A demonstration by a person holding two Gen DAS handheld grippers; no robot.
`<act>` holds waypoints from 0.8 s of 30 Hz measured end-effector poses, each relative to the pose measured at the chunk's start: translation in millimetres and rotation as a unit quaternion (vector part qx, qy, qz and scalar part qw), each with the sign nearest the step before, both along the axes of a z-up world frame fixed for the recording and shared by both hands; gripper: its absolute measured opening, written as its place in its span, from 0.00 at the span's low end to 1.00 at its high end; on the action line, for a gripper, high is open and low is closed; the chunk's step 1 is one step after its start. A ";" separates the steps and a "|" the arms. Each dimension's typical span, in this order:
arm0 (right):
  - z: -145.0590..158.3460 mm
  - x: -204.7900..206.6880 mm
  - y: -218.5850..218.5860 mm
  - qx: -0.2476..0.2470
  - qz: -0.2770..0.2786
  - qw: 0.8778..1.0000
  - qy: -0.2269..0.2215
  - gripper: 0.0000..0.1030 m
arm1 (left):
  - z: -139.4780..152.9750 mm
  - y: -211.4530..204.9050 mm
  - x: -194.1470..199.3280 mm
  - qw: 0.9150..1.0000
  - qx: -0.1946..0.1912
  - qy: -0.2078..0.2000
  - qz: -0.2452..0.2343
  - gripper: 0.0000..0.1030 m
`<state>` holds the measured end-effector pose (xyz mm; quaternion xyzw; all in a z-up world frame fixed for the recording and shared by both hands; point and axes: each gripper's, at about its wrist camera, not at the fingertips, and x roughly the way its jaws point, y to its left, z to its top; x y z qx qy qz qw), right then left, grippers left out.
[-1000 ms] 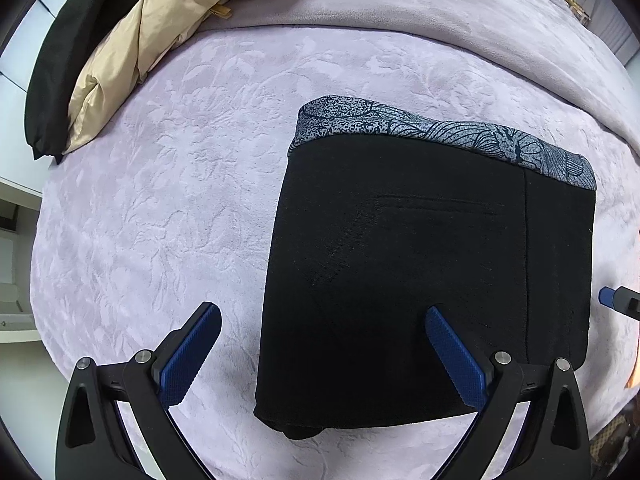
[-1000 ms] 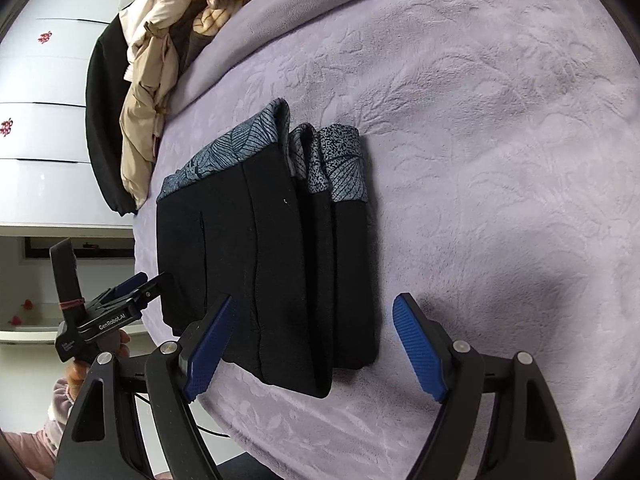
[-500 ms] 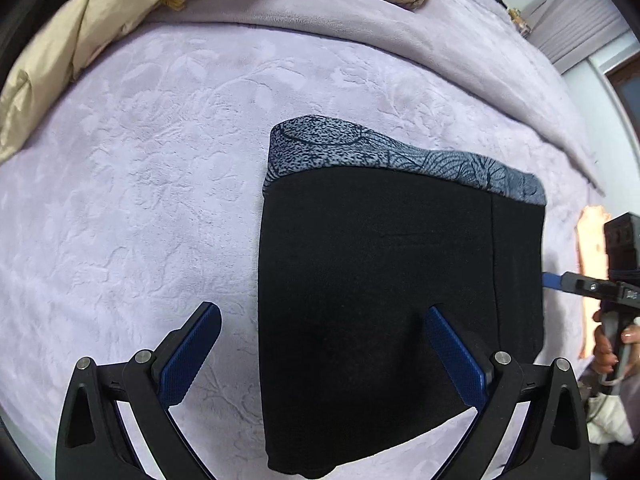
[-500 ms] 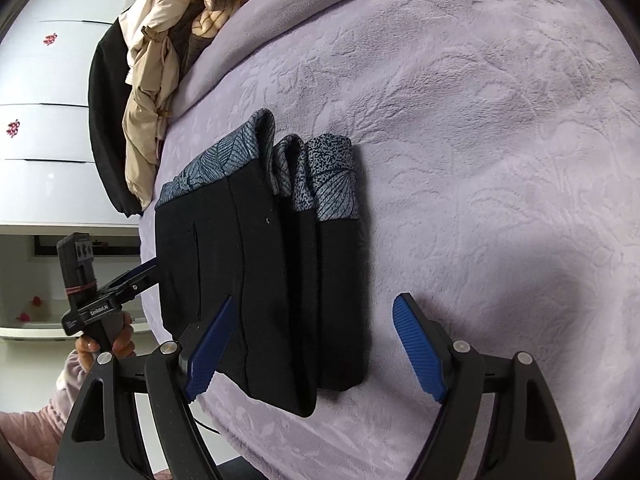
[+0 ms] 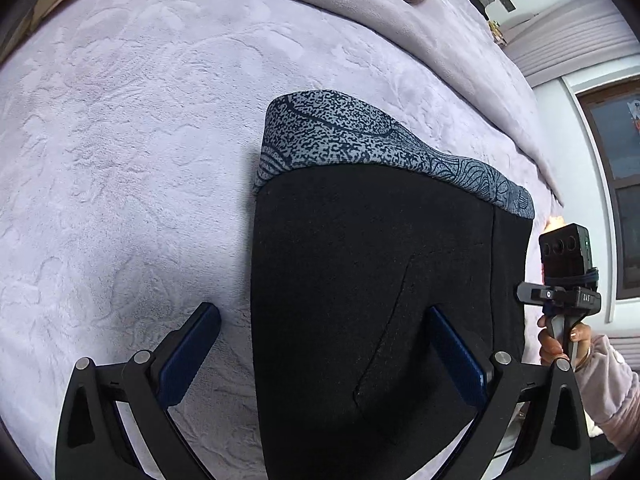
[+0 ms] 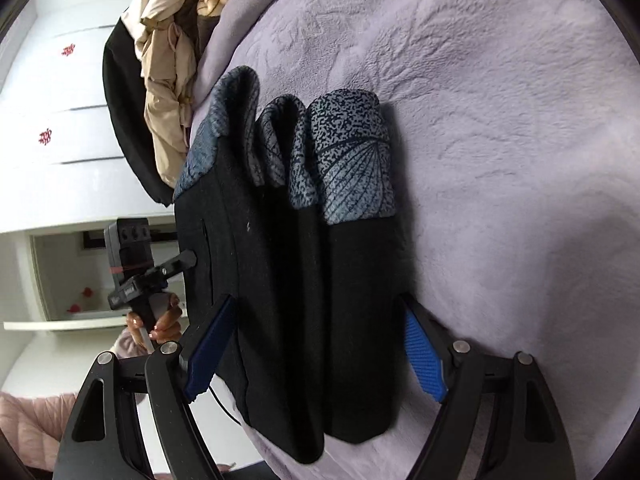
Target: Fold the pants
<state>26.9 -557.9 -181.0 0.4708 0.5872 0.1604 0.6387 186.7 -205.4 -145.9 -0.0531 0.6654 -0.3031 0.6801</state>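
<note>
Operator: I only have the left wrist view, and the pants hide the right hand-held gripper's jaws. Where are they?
Observer: The right hand-held gripper is open and straddles the near end of the pants. Its jaws have just been closing with the pants between them, but no squeeze is visible.
Operator: How tidy is the fold on that side?
Observer: Three patterned bands sit side by side at the far end, with the layers roughly aligned.
</note>
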 end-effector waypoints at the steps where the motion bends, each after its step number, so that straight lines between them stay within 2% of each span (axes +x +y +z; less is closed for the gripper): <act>1: -2.4 0.3 0.7 0.003 -0.013 1.000 0.006 0.71 | -0.1 -1.0 -1.7 1.000 0.004 -0.005 0.002 0.98; 3: -3.5 -1.5 1.3 0.002 -0.027 0.999 0.018 0.59 | 6.3 -3.1 -7.5 1.000 -0.002 -0.011 0.002 0.83; 4: -1.2 -1.7 2.4 0.003 -0.032 0.999 0.018 0.54 | 10.9 -5.6 -10.0 1.000 -0.013 -0.010 0.000 0.67; 6: 4.9 -5.4 1.8 0.010 -0.045 0.999 0.017 0.44 | 21.3 -9.7 -15.0 1.000 -0.018 -0.018 -0.005 0.59; 7: 8.9 -6.7 2.2 0.013 -0.049 0.999 0.015 0.43 | 26.4 -11.3 -17.6 1.000 -0.019 -0.021 -0.008 0.54; 9: 18.9 -8.8 4.2 0.021 -0.055 0.998 0.009 0.40 | 37.2 -11.9 -23.1 0.999 -0.017 -0.026 -0.008 0.53; 18: 64.4 -30.7 25.7 0.058 -0.064 0.996 -0.009 0.38 | 90.7 11.8 -56.4 0.999 -0.014 -0.029 -0.011 0.53; 21: 71.1 -44.5 40.5 0.068 -0.068 0.995 -0.005 0.38 | 96.5 29.8 -76.4 1.000 0.000 -0.027 -0.008 0.53; 24: 68.1 -63.0 59.9 0.072 -0.072 0.995 0.001 0.38 | 87.4 40.2 -89.6 0.999 0.022 -0.023 -0.002 0.53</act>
